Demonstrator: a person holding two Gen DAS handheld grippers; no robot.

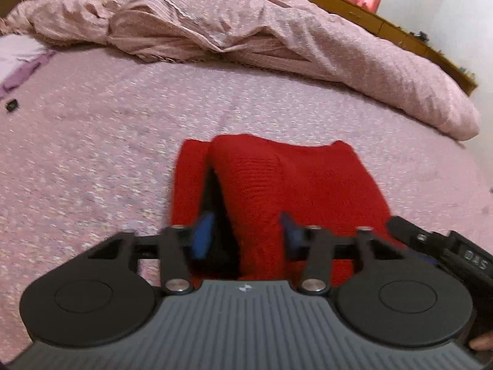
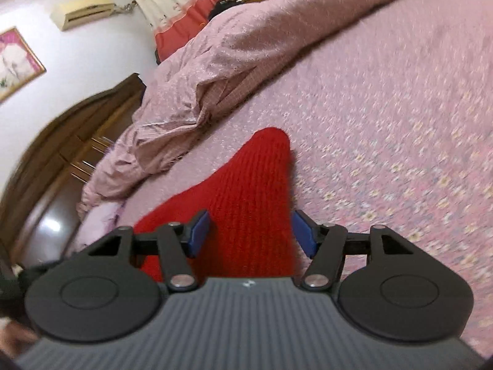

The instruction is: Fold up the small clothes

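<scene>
A wide bed (image 1: 123,141) under a pink flowered spread fills both views, with a rumpled pink quilt (image 1: 246,21) heaped along its far side. On the spread lies a red knitted garment (image 1: 292,185), partly folded, one layer raised over another so that a dark gap shows beneath it. The left hand-held gripper (image 1: 246,234) hovers over the garment's near edge; its blue pads stand apart with the raised red fold between them, and blur hides whether they press on it, so I cannot tell if it grips. The right hand-held gripper (image 2: 252,234) straddles a narrow tapering part of the same garment (image 2: 255,191); its blue pads stand clear on either side of the knit, not clamped on it. Only the left wrist view shows the other gripper's black body at the right edge and a small dark object (image 1: 11,104) on the spread. Only the right wrist view shows a wooden headboard (image 2: 61,154), a framed picture (image 2: 15,61) and a wall air conditioner (image 2: 83,10).
</scene>
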